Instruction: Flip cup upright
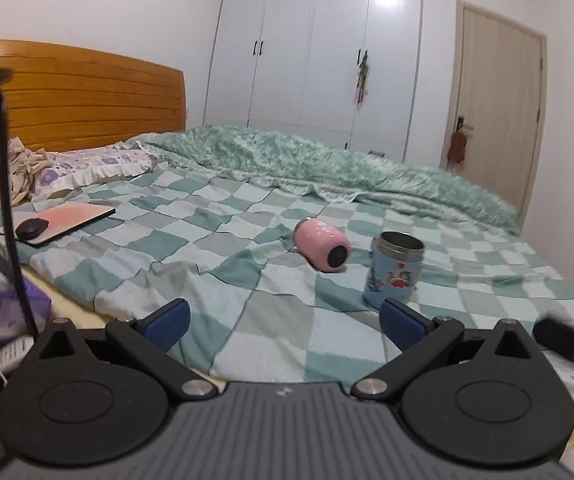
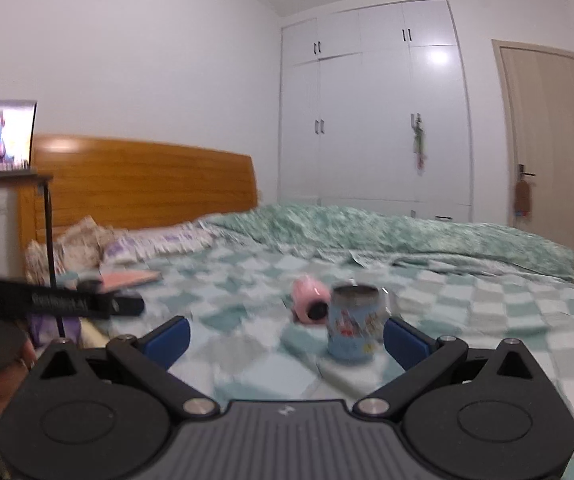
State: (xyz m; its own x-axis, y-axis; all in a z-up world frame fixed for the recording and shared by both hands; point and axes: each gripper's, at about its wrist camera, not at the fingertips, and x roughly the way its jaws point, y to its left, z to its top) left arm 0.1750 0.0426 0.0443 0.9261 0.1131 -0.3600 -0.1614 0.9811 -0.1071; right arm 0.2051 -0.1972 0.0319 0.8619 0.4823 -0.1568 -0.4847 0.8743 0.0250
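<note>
Both claws hover low over the near edge of a bed [image 1: 247,240] spread with a green-and-white checked blanket, and each stands wide open with nothing between its blue pads. Ahead of the left claw [image 1: 285,322] and a little to its right, a pink cup [image 1: 321,249] lies on its side on the blanket, its dark round end turned toward the camera. Just to the right of it, apart from it in this view, a blue cup [image 1: 393,276] with printed pictures stands upright, its steel-lined mouth open to the ceiling; its base sits just beyond the left claw's right pad [image 1: 401,322], though contact cannot be told. In the blurred right wrist view the right claw [image 2: 287,340] has the blue cup [image 2: 353,326] straight ahead, close to the inner side of its right pad [image 2: 403,342] but not gripped, and the pink cup [image 2: 307,304] lies beyond and to the left, partly hidden behind the blue one. Far to the left of the left claw, a dark mouse [image 1: 32,228] rests on a pink-topped laptop [image 1: 75,218] on the blanket, near the pillows. Beyond the cups a rumpled green quilt [image 1: 327,164] crosses the bed, with a white wardrobe [image 1: 315,48] and a door [image 1: 499,108] behind it.
</note>
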